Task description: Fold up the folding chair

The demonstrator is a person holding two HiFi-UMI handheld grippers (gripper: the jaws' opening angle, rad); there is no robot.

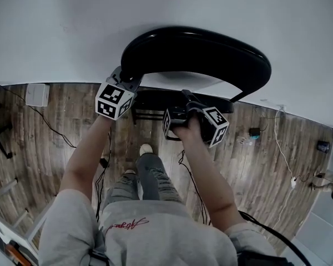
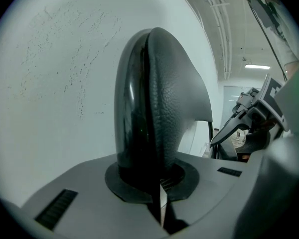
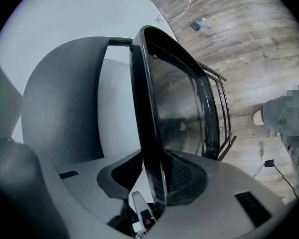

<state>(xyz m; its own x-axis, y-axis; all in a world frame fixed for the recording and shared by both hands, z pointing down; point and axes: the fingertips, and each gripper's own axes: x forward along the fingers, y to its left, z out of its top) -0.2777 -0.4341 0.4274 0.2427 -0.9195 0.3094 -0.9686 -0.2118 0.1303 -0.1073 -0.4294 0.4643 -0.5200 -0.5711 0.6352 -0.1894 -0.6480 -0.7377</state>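
Observation:
A black folding chair stands against the white wall. In the head view its curved backrest arches across the top, with the seat below it. My left gripper is shut on the backrest's left end; in the left gripper view the padded backrest rises from between the pads of that gripper. My right gripper is shut on the seat's front edge. In the right gripper view the glossy seat stands tilted up on edge between the pads of that gripper, and the grey backrest lies to its left.
Wood floor with several cables and a small adapter on the right. A white box sits by the wall at left. The person's leg and shoe are just before the chair. Metal bars lie at lower left.

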